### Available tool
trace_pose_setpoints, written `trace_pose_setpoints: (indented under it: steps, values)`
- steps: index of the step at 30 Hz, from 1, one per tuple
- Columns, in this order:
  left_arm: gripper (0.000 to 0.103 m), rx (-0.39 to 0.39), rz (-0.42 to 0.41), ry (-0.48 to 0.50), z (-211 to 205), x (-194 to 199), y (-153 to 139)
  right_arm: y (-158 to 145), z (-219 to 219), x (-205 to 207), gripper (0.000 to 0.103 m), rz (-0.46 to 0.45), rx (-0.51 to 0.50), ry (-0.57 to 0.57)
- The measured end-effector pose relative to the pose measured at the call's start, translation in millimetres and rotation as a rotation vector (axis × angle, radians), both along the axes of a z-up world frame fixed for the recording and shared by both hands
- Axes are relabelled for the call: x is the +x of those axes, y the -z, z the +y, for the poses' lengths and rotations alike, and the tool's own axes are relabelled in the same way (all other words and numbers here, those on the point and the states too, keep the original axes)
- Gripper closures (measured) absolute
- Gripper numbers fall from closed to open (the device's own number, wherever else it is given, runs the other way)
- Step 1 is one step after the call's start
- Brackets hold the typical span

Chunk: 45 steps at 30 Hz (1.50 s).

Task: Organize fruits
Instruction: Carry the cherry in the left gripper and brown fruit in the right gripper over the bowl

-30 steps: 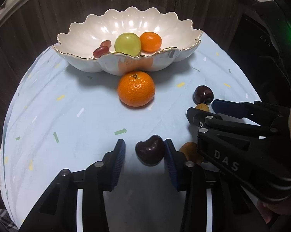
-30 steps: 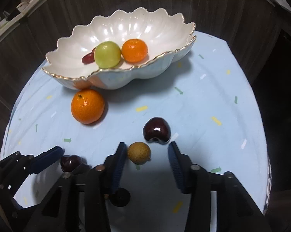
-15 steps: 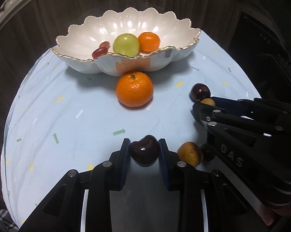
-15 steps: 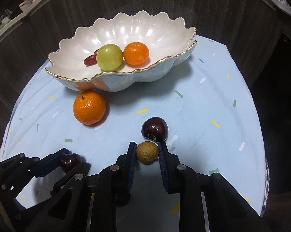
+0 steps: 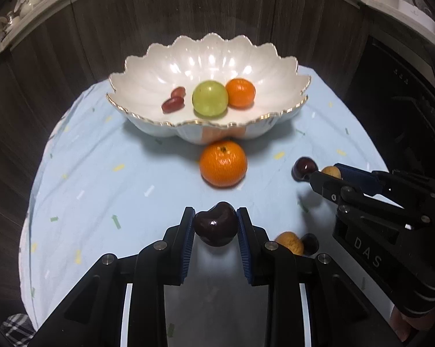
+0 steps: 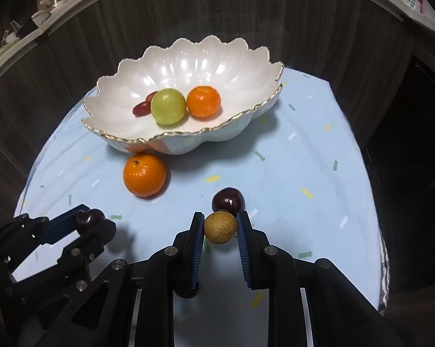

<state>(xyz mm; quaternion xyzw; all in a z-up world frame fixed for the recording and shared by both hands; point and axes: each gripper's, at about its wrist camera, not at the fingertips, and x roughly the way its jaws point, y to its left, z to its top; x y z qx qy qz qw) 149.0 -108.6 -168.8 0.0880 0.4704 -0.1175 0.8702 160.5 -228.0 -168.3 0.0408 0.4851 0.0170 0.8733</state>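
Left wrist: left gripper (image 5: 216, 225) clamping cherry (image 5: 215, 228); right gripper (image 6: 220, 227) clamping longan (image 6: 219, 227). Light, smooth, bruisable; squeeze gently across middles.

- A dark, glossy cherry (image 5: 216, 225), heart-shaped, sits pinched between blue pads, lifted off the cloth.
- A round tan longan (image 6: 220, 227) with a speckled skin is clamped the same way.
- A second dark cherry (image 6: 228, 200) lies on the cloth just behind the longan.
- A large orange (image 5: 223, 163) rests right against the front of the scalloped white bowl (image 5: 148, 86).
- Inside the bowl: a green fruit (image 5: 210, 101), a small orange (image 5: 240, 92) touching it, and two red grapes (image 5: 173, 103).
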Motion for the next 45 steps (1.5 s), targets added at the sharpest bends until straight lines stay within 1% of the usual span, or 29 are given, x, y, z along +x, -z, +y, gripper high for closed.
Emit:
trace_pose_setpoints:
  steps: [8,15,18,29,37,45]
  values:
    - [0.074,-0.006,-0.055,-0.009,2,4,-28,-25,-3,-5,0.079,-0.044,-0.002,0.017]
    - [0.074,-0.008,-0.079,-0.022,4,13,-46,-47,0,-1,0.079,-0.085,-0.007,0.019]
    - [0.074,-0.011,-0.082,-0.032,5,20,-53,-56,0,3,0.079,-0.101,-0.010,0.018]
    - [0.074,-0.031,-0.137,-0.033,7,42,-84,-85,-1,19,0.079,-0.161,-0.028,0.028]
    - [0.074,-0.037,-0.154,-0.038,6,59,-94,-99,-6,36,0.079,-0.189,-0.034,0.036]
    - [0.074,-0.034,-0.165,-0.040,4,77,-97,-101,-9,53,0.079,-0.197,-0.033,0.037]
